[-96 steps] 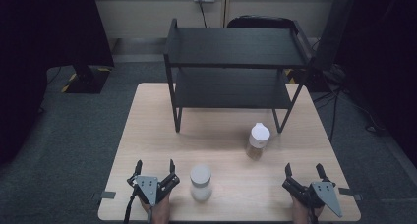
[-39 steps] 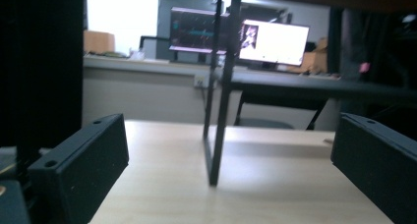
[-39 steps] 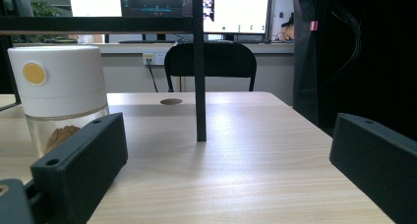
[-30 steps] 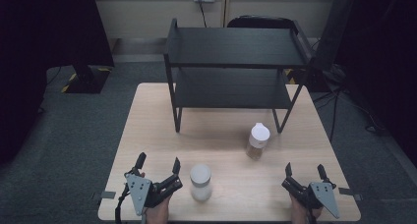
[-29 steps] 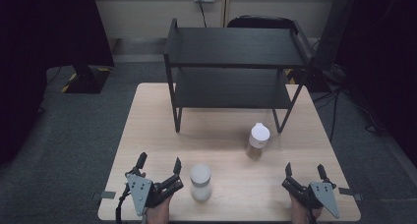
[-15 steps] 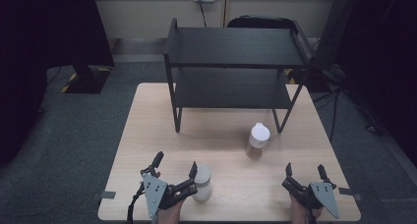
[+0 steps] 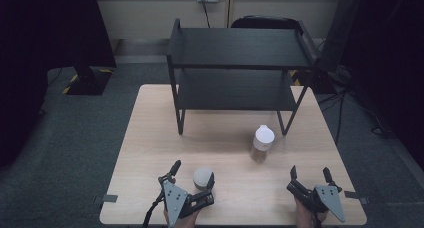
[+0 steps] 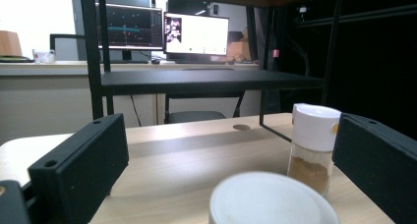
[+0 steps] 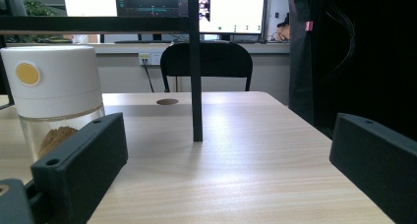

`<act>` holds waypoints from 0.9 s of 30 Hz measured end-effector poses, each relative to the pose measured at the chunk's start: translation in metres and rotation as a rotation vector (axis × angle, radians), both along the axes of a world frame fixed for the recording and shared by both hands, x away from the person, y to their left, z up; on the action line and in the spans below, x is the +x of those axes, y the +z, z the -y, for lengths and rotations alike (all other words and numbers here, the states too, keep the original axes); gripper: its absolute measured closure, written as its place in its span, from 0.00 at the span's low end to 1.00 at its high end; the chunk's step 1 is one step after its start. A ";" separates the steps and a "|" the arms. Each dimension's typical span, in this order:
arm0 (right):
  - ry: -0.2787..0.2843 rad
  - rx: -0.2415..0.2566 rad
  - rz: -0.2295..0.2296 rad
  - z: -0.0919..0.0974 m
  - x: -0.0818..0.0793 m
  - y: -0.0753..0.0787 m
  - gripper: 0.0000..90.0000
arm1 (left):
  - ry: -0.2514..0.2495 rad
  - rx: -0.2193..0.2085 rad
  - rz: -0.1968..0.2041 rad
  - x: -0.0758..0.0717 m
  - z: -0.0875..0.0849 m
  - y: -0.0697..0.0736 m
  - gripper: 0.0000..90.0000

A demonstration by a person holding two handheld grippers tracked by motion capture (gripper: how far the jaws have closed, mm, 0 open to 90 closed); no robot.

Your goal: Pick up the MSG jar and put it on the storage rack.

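Near the front edge of the surface point(image 7: 150, 138), left of its middle, a small white-capped jar point(image 7: 202, 178) stands between the spread jaws of the left hand-held gripper point(image 7: 192, 180), which is released around it and, as far as the high view tells, not yet pressing on it. The jar looks rigid and light, its smooth round cap likely slippery, so the surer hold would be low on the straight body, squarely across its width, rather than on the cap's rim (from the left gripper view just the cap's top point(image 8: 273, 199) is seen between the jaws). A second jar point(image 7: 262, 144), clear with brown powder and a white lid, stands well apart toward the right, just before the black two-tier shelf point(image 7: 240, 63) at the far edge. The right hand-held gripper point(image 7: 310, 180) rests near the front right corner, jaws apart and holding nothing. The surface is pale wood; beyond it are grey carpet, a dark chair, and lit monitors on a counter
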State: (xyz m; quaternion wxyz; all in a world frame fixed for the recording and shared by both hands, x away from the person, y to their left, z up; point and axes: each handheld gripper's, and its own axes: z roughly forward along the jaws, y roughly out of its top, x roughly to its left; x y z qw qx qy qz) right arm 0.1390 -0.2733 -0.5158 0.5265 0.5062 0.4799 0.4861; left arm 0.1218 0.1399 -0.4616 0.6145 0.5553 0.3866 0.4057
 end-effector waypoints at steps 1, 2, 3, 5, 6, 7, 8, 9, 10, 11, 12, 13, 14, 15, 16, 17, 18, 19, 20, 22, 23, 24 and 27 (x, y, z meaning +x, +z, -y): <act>0.000 0.000 0.000 0.000 0.000 0.000 0.00 | 0.009 0.007 0.001 -0.001 0.003 -0.003 0.00; 0.000 0.000 0.000 0.000 0.000 0.000 0.00 | 0.021 0.020 0.005 -0.002 0.006 -0.007 0.00; 0.000 0.000 0.000 0.000 0.000 0.000 0.00 | 0.030 0.021 0.000 -0.002 0.011 -0.012 0.00; 0.000 0.000 0.000 0.000 0.000 0.000 0.00 | 0.025 0.011 -0.019 -0.001 0.012 -0.015 0.00; 0.000 0.000 0.000 0.000 0.000 0.000 0.00 | 0.023 0.013 -0.028 -0.001 0.013 -0.015 0.00; 0.000 0.000 0.000 0.000 0.000 0.000 0.00 | 0.023 0.013 -0.028 -0.001 0.013 -0.015 0.00; 0.000 0.000 0.000 0.000 0.000 0.000 0.00 | 0.019 0.012 -0.037 0.000 0.014 -0.015 0.00; 0.000 0.000 0.000 0.000 0.000 0.000 0.00 | 0.016 0.012 -0.044 0.000 0.015 -0.015 0.02; 0.000 0.000 0.000 0.000 0.000 0.000 0.00 | 0.013 0.013 -0.049 0.001 0.015 -0.015 0.02; 0.000 0.000 0.000 0.000 0.000 0.000 0.00 | 0.020 0.015 -0.052 0.001 0.018 -0.017 0.02; 0.000 -0.001 0.000 0.000 0.000 0.000 0.00 | 0.028 0.016 -0.051 0.000 0.020 -0.018 0.02; 0.001 -0.001 -0.001 0.000 0.000 0.000 0.00 | 0.042 0.016 -0.050 -0.001 0.023 -0.020 0.02; 0.001 -0.001 0.000 0.000 0.000 0.000 0.00 | 0.046 0.012 -0.049 -0.001 0.025 -0.022 0.02; 0.001 0.000 0.000 0.000 0.000 0.000 0.00 | 0.042 0.010 -0.054 -0.001 0.025 -0.022 0.02; 0.001 0.000 0.000 0.000 0.000 0.000 0.00 | 0.042 0.010 -0.054 -0.001 0.025 -0.022 0.02; 0.001 -0.001 0.000 0.000 0.000 0.000 0.00 | 0.040 0.014 -0.064 0.000 0.025 -0.022 0.02; 0.001 -0.001 0.000 0.000 0.000 0.000 0.00 | 0.039 0.015 -0.070 0.000 0.026 -0.022 0.02; 0.001 -0.001 0.000 0.000 0.000 0.000 0.00 | 0.037 0.013 -0.075 0.000 0.027 -0.022 0.02; 0.001 0.000 0.000 0.000 0.000 0.000 0.00 | 0.033 0.016 -0.081 0.001 0.027 -0.022 0.03; 0.001 0.000 0.000 0.000 0.000 0.000 0.00 | 0.039 0.018 -0.084 0.001 0.028 -0.023 0.05; 0.001 0.000 0.000 0.000 0.000 0.000 0.00 | 0.039 0.014 -0.087 0.001 0.028 -0.024 0.05; 0.002 0.000 0.000 0.000 0.000 0.000 0.00 | 0.040 0.015 -0.091 0.001 0.028 -0.023 0.07; 0.002 0.000 0.000 0.000 0.000 0.000 0.00 | 0.035 0.014 -0.109 0.003 0.027 -0.023 0.09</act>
